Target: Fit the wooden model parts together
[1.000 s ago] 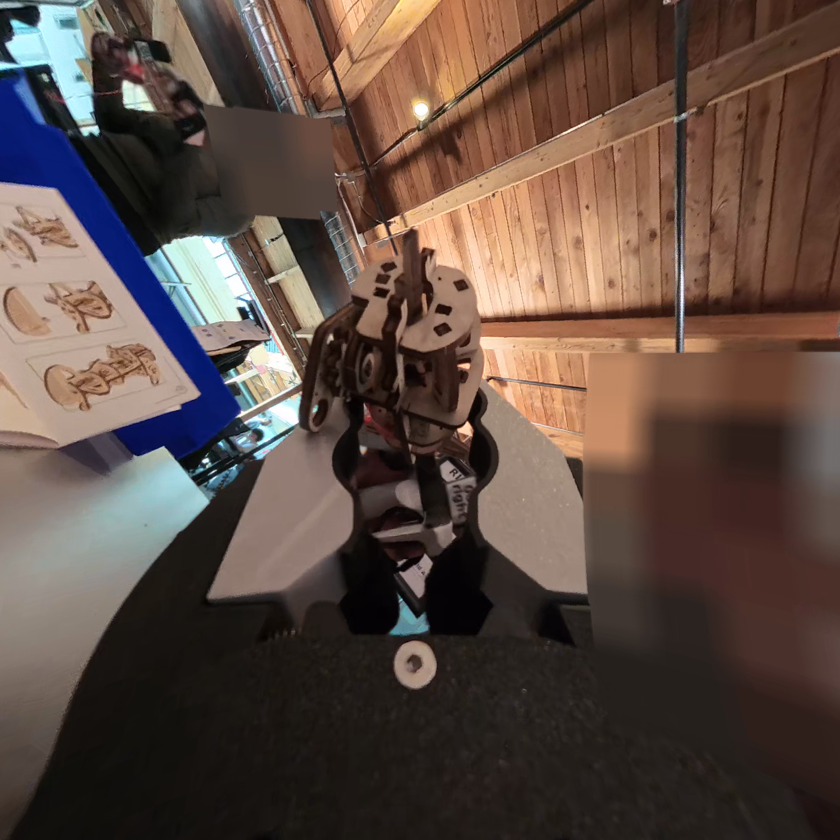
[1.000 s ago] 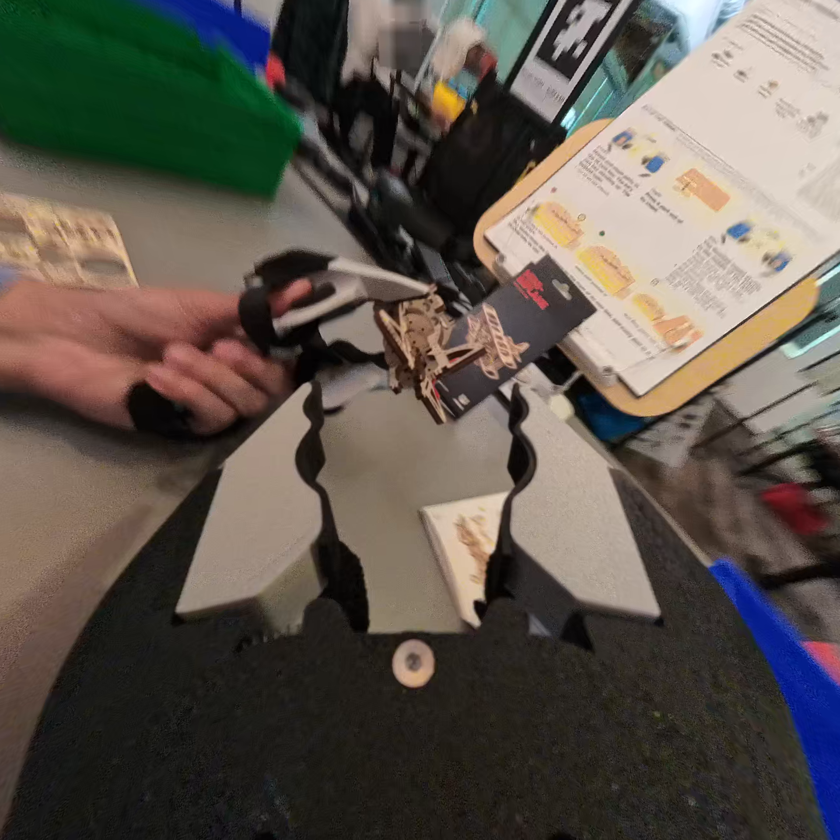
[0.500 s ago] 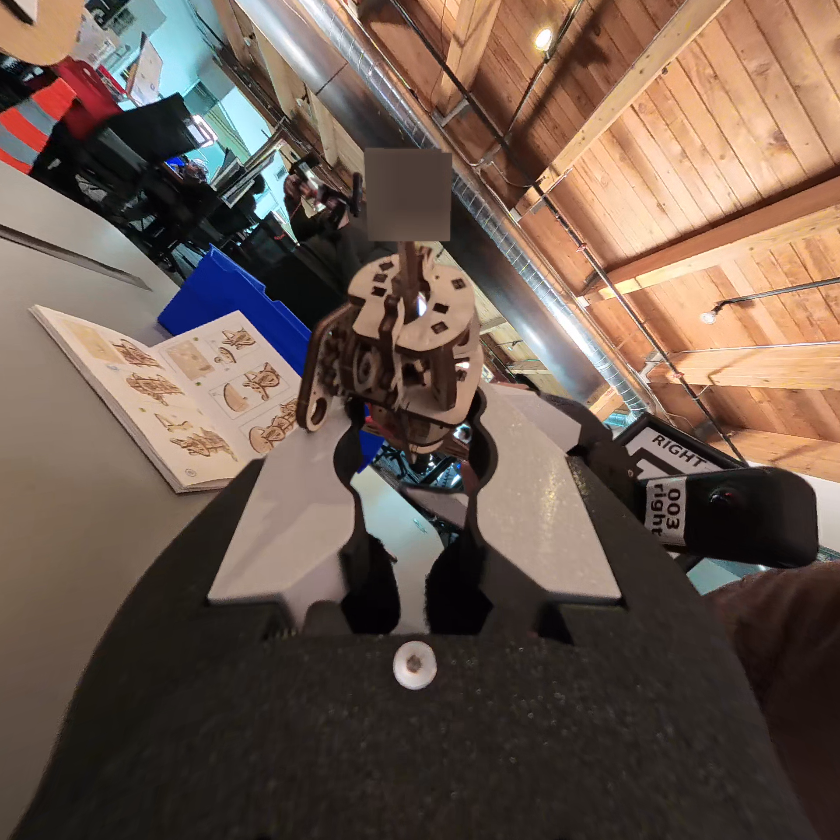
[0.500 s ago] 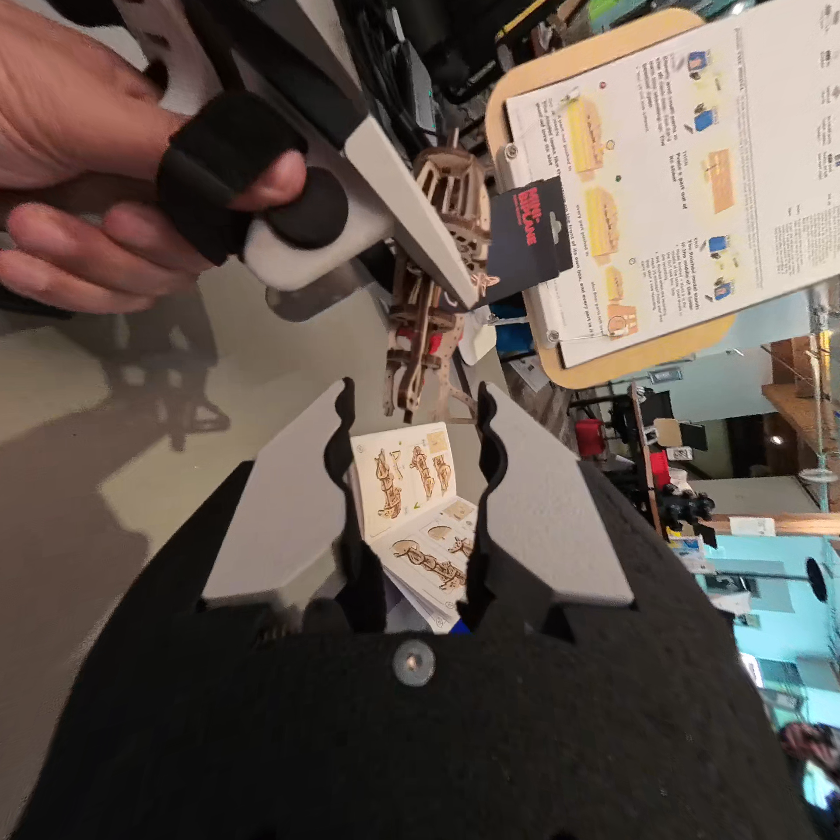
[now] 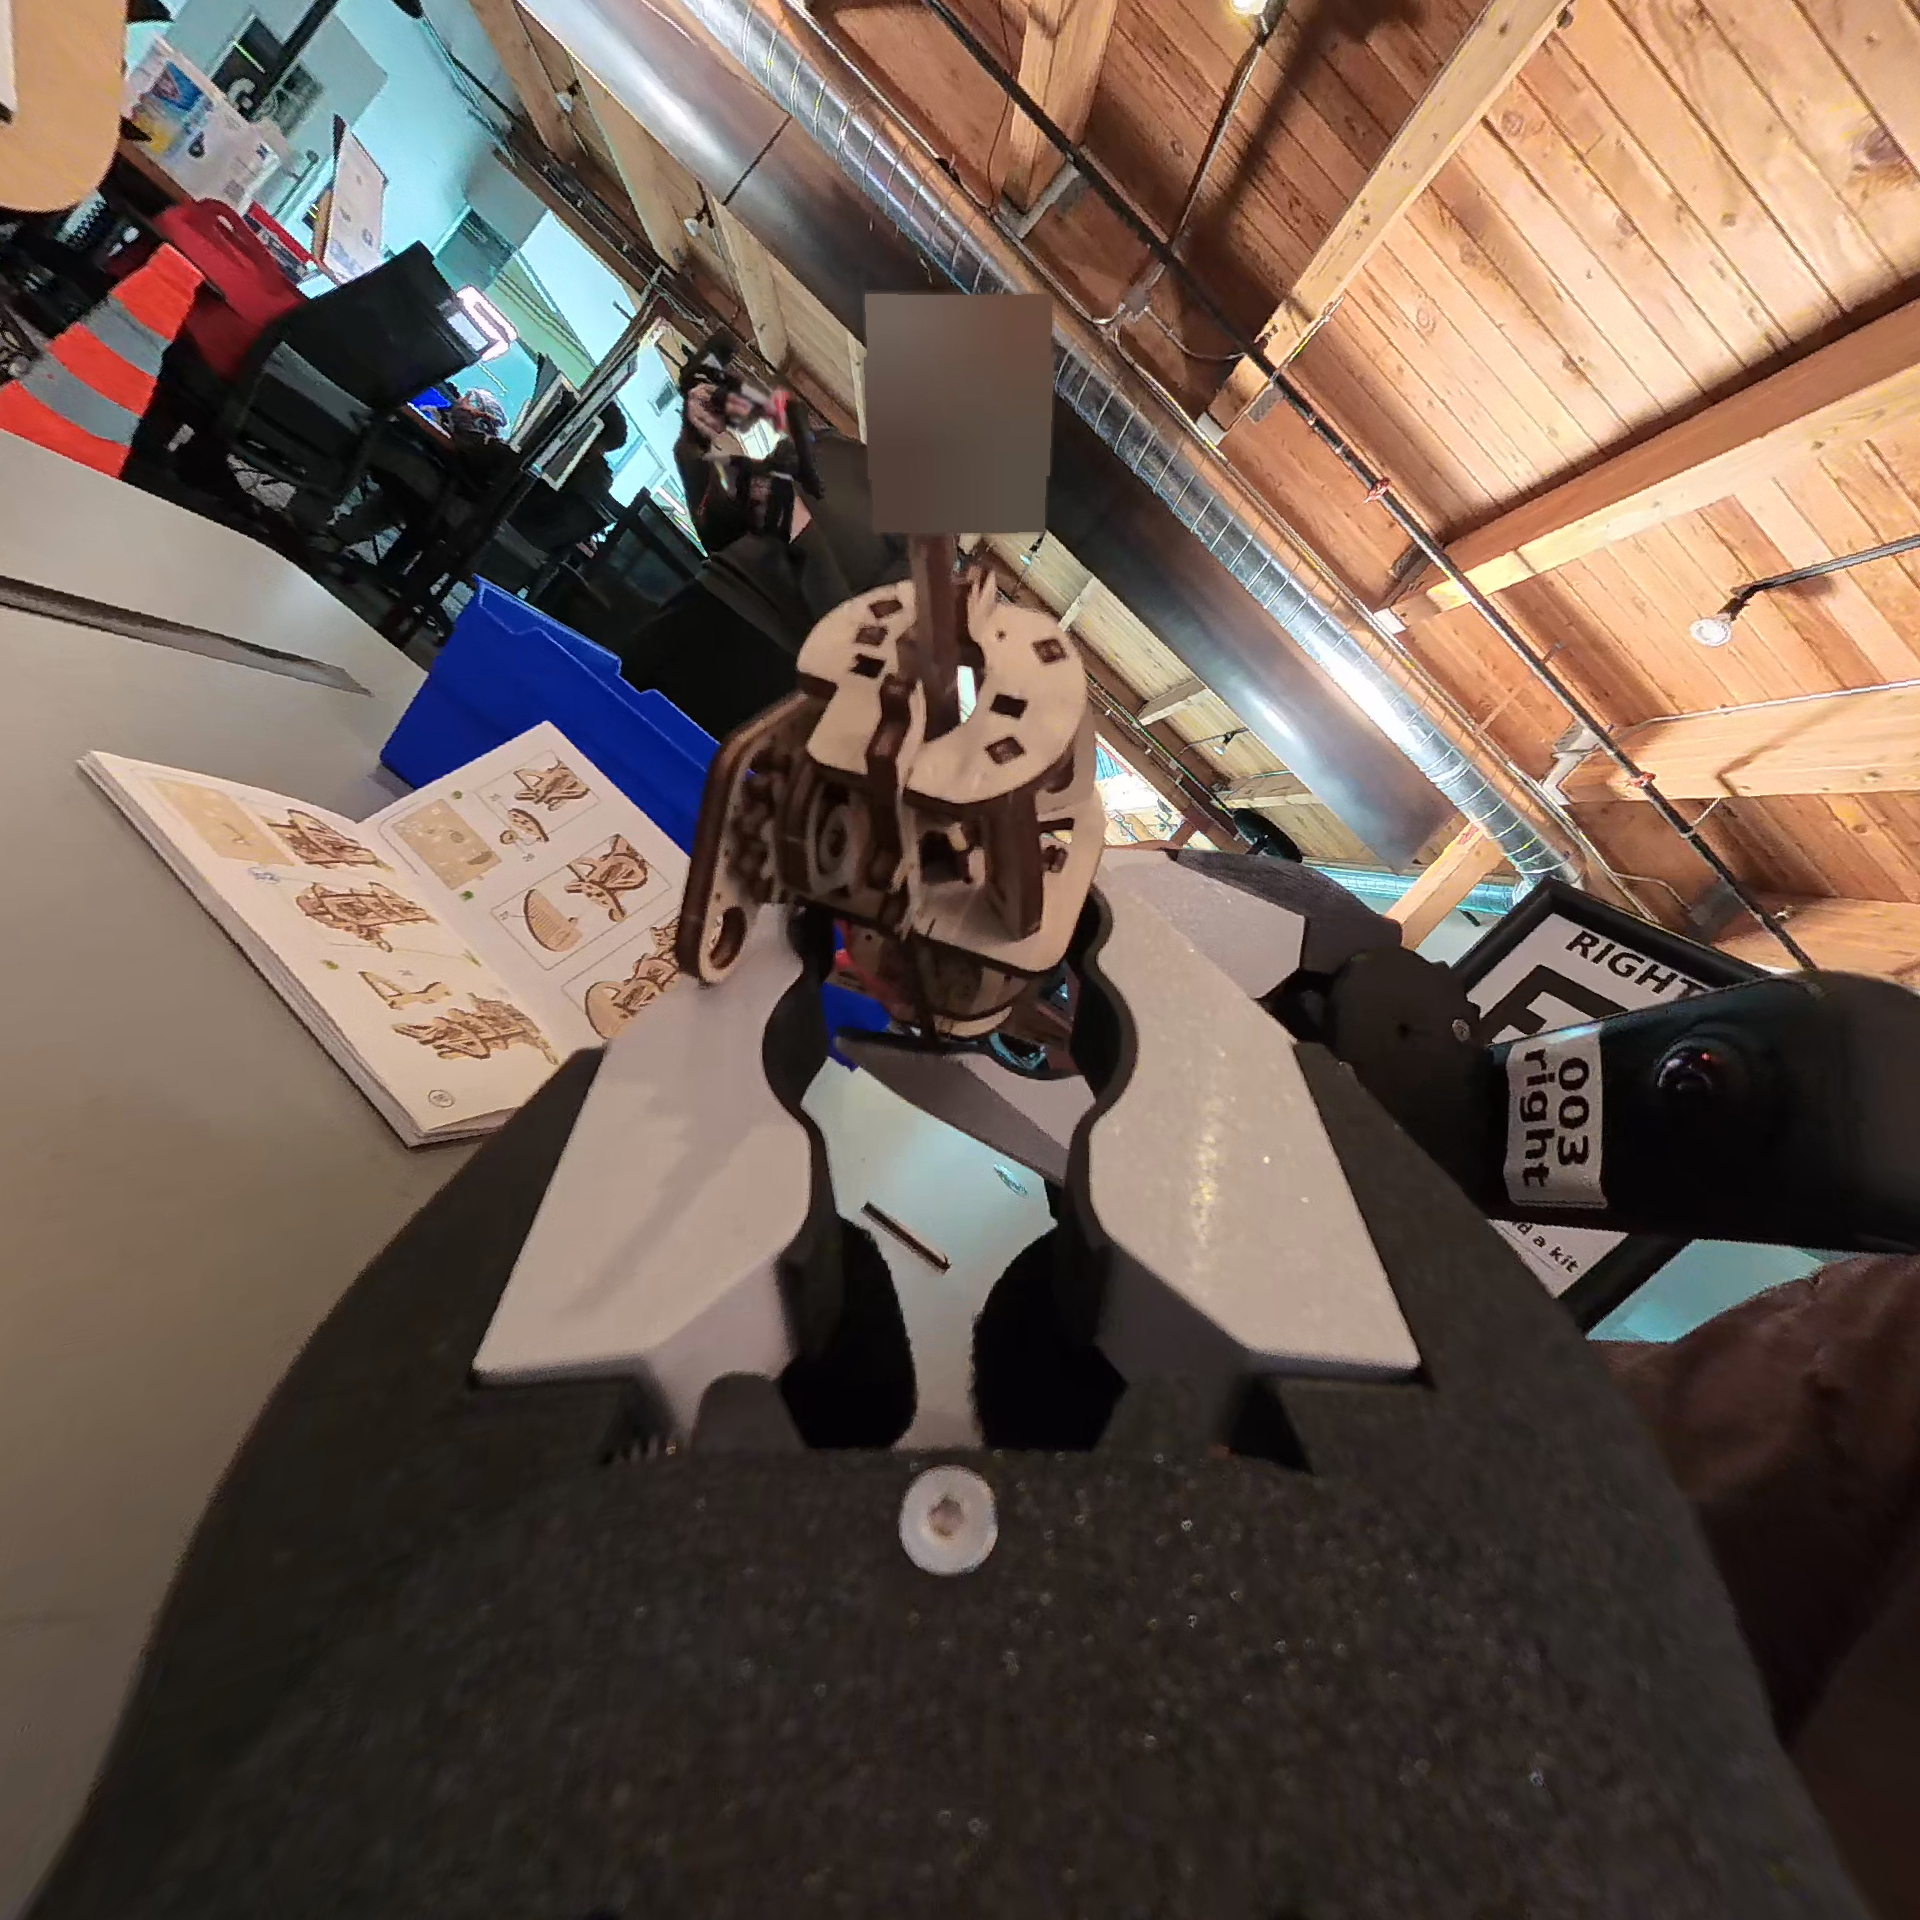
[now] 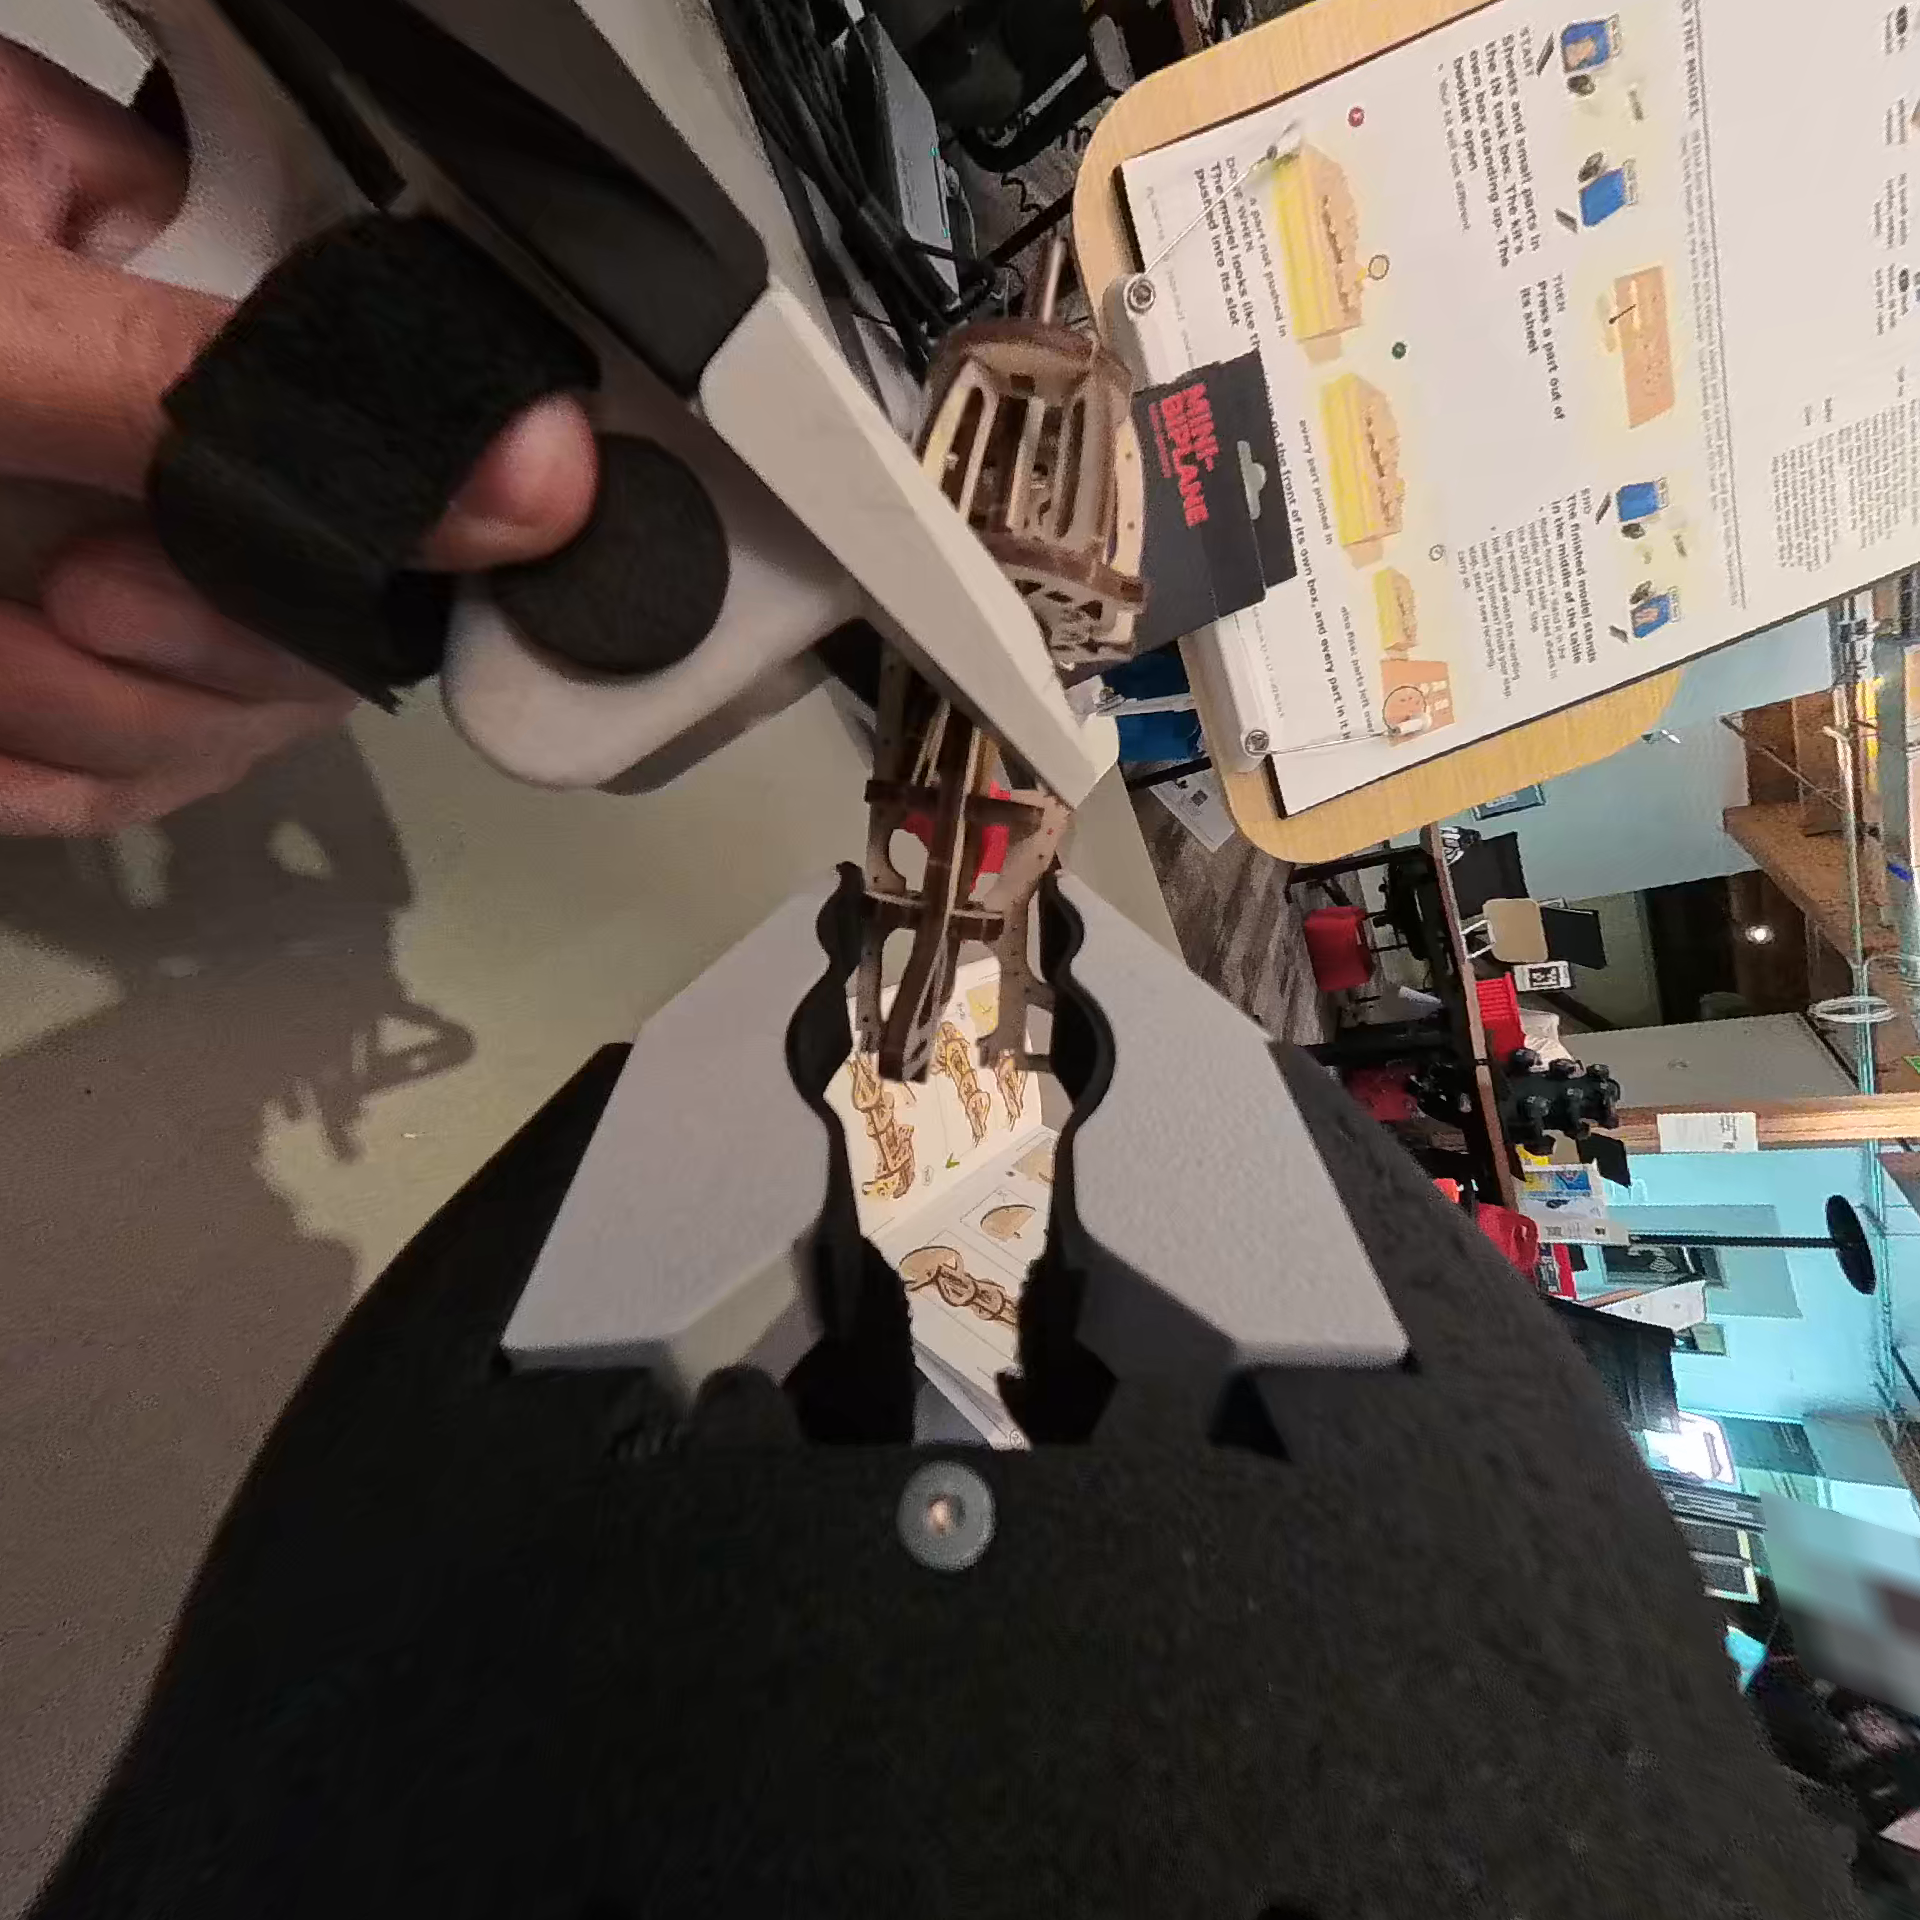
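Observation:
The wooden model (image 5: 904, 821), a partly built frame of light and dark plywood, is held in the air over the grey table. My left gripper (image 5: 940, 935) is shut on its rounded front end. In the right wrist view the model (image 6: 956, 914) hangs down from the left gripper's white finger (image 6: 914, 582), and its narrow tail frame sits between the jaws of my right gripper (image 6: 948, 894), which are closed in on both its sides. The right gripper's black body (image 5: 1558, 1112) shows at the right of the left wrist view. A thin dark wooden stick (image 5: 904, 1236) lies on the table.
An open instruction booklet (image 5: 416, 914) lies on the table, also seen under the model (image 6: 956, 1174). A blue bin (image 5: 551, 686) stands behind it. A clipboard with a printed sheet (image 6: 1455, 364) and a black card tag (image 6: 1205, 499) stand at the far side. A person's hand (image 6: 156, 468) holds the left gripper.
The right gripper has come up to the model and its jaws have narrowed around the tail frame. The left gripper has tilted, its view swinging from the ceiling toward the table.

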Motion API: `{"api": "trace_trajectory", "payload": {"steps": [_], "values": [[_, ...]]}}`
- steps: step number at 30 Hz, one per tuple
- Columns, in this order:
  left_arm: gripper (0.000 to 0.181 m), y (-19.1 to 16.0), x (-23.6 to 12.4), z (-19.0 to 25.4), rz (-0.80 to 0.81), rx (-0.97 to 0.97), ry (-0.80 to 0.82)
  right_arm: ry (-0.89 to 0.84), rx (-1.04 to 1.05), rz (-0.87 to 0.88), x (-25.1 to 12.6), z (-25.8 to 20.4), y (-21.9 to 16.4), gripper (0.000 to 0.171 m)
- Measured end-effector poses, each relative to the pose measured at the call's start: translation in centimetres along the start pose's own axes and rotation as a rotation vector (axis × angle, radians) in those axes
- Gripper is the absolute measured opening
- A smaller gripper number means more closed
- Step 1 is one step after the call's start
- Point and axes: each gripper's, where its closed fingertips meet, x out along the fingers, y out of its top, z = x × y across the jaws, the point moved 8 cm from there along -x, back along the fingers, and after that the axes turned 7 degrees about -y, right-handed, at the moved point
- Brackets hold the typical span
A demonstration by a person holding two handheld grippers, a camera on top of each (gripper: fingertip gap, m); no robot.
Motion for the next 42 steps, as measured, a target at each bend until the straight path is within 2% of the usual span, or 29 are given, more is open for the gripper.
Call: {"api": "trace_trajectory", "payload": {"steps": [1, 21, 27, 29, 42], "values": [[0.042, 0.0, 0.0, 0.0, 0.000, -0.003, -0.002, -0.002, -0.008, 0.000, 0.0, 0.0, 0.0, 0.033], [0.041, 0.0, -0.3, -0.3, 0.036, -0.017, 0.015, 0.004, 0.026, -0.008, 0.5, -0.1, 0.1, 0.031], [0.041, 0.0, -0.2, -0.1, 0.017, 0.012, 0.049, -0.027, -0.025, -0.079, 1.1, -0.8, 0.3, 0.047], [0.041, -0.1, -0.3, -0.2, 0.018, -0.004, 0.051, -0.062, -0.060, -0.105, 1.3, -0.6, 0.3, 0.034], [0.041, 0.0, -0.4, 0.1, 0.059, -0.024, 0.026, -0.051, 0.037, -0.090, 1.1, -0.4, 0.5, 0.029]]}}
